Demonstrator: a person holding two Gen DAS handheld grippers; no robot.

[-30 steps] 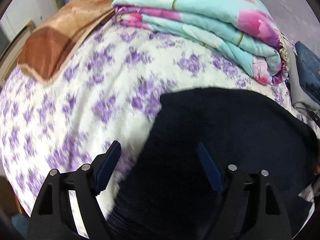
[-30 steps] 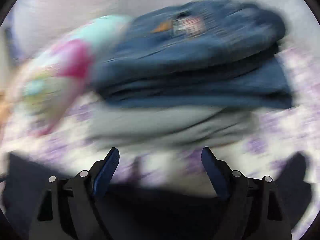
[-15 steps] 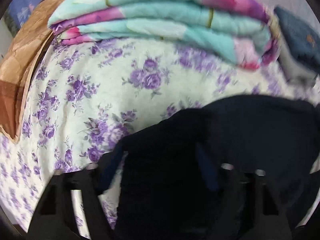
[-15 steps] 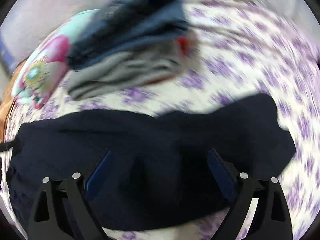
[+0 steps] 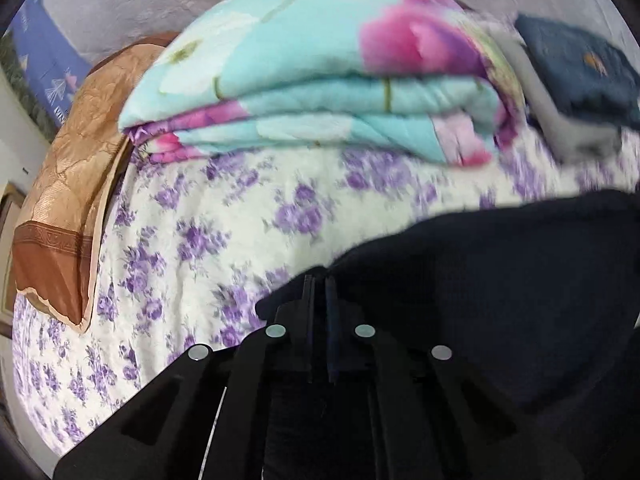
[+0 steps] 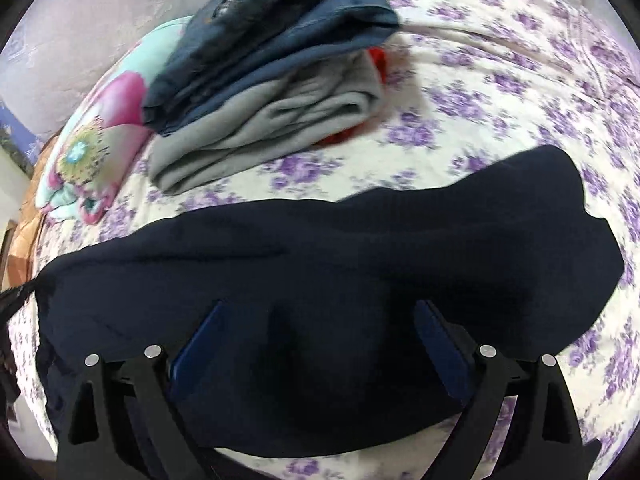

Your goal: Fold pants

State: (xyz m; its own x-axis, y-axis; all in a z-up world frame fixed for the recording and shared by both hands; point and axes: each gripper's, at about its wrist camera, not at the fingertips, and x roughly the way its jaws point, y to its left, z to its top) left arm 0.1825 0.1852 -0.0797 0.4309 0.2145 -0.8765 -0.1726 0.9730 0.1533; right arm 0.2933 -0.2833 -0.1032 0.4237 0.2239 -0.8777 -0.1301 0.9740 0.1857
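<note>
Navy cloth newly pinched on the left, not yet on the right.

Brown pillow along the bed's left edge, turquoise floral quilt at the far edge. Left gripper, gaping half a second ago, now clenched on the pants' left end: likely ready to lift for a fold. Right gripper spread wide above the middle of the pants, grasping nothing. Full spread across the purple-flowered bedsheet, below the folded clothes stack, visible from right wrist only.
</note>
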